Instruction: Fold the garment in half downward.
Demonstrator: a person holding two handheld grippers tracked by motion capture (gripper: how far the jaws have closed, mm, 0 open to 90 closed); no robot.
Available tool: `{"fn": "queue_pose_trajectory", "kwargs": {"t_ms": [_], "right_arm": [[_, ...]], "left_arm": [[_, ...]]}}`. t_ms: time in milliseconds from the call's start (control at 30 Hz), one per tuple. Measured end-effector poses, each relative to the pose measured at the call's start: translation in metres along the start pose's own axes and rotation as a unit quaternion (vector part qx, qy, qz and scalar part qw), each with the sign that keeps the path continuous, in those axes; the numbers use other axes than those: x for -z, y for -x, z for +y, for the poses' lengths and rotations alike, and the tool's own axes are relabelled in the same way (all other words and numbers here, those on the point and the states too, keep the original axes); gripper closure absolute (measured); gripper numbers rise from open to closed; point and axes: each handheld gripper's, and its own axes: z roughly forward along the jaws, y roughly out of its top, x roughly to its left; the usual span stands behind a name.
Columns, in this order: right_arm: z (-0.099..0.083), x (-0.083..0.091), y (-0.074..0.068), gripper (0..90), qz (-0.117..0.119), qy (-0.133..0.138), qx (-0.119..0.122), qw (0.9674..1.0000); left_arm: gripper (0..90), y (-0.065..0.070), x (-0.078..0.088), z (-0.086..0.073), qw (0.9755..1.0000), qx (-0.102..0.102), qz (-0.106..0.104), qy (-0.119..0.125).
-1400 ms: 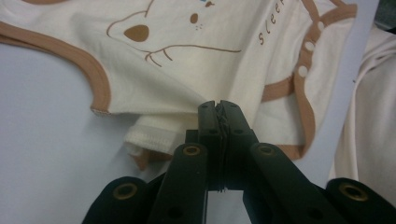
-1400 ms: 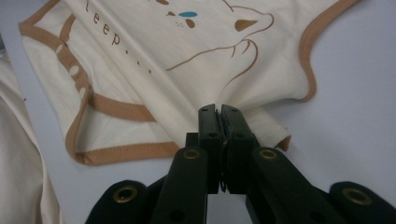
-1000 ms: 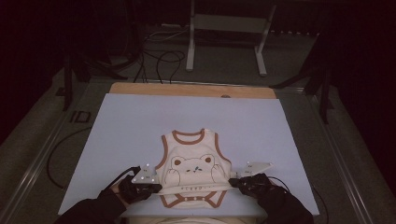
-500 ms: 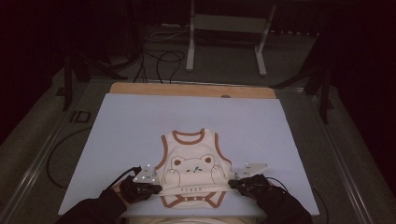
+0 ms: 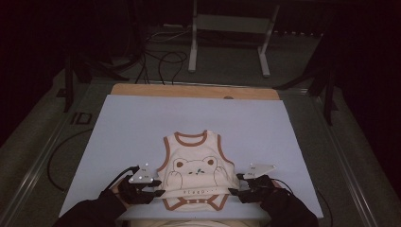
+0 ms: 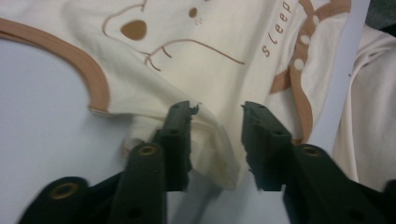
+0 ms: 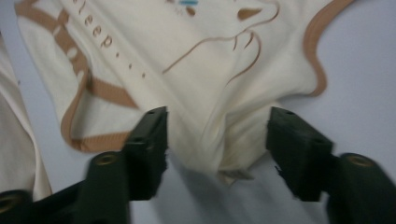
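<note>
Bodysuit (image 6: 196, 42) cropped by frame edges

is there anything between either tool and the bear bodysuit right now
Nothing visible. The left tool and right tool each sit at a side edge of the bodysuit, jaws just opened, with a bunched fold of its fabric lying between them. Around it is bare sheet.

Cream baby bodysuit (image 5: 198, 170), brown trim, bear print; flat, face up, near table's front edge, side edges bunched.
</note>
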Motion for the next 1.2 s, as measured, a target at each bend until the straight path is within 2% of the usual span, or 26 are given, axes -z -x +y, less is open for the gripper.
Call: {"fn": "queue_pose_trajectory", "kwargs": {"t_ms": [33,167,200,233,267,333,400,467,533,900,1100,1200], "right_arm": [[0.001,0.001,0.0,30.7,0.0,0.002,-0.004,1.0],[0.004,0.006,0.004,17.4,0.004,0.02,-0.015,0.9997],[0.005,0.007,0.004,15.7,0.003,0.026,-0.017,0.9995],[0.006,0.008,0.005,14.8,0.001,0.031,-0.019,0.9993],[0.007,0.01,0.006,14.1,-0.001,0.035,-0.022,0.9991],[0.009,0.013,0.007,12.0,-0.007,0.048,-0.024,0.9985],[0.012,0.016,0.009,10.3,-0.003,0.059,-0.024,0.9979],[0.015,0.018,0.01,10.2,-0.004,0.058,-0.019,0.9981],[0.018,0.02,0.012,10.2,-0.007,0.056,-0.015,0.9983],[0.033,0.027,0.023,10.2,-0.03,0.065,-0.004,0.9974],[0.045,0.029,0.029,10.2,-0.032,0.077,0.002,0.9965],[0.051,0.029,0.03,10.2,-0.029,0.078,0.007,0.9965]], "left_arm": [[57.9,-0.001,0.001,0.001,1.0,0.002,0.0,0.0],[38.1,-0.005,0.003,0.004,0.9999,0.01,0.005,0.001],[33.7,-0.006,0.004,0.005,0.9999,0.01,-0.003,0.0],[27.3,-0.007,0.005,0.005,0.9999,0.004,-0.009,0.0],[21.2,-0.007,0.005,0.006,1.0,0.004,-0.004,0.002],[15.5,-0.01,0.007,0.006,1.0,0.0,-0.008,0.002],[9.4,-0.011,0.008,0.007,1.0,-0.001,-0.006,0.007],[1.4,-0.013,0.009,0.009,0.9999,-0.005,-0.015,0.006],[0.3,-0.015,0.01,0.011,0.9999,-0.008,-0.009,0.012],[0.3,-0.027,0.016,0.028,0.9995,-0.013,-0.006,0.027],[0.3,-0.033,0.017,0.036,0.9993,-0.014,-0.004,0.034],[0.3,-0.036,0.017,0.04,0.9992,-0.014,-0.01,0.036]]}}
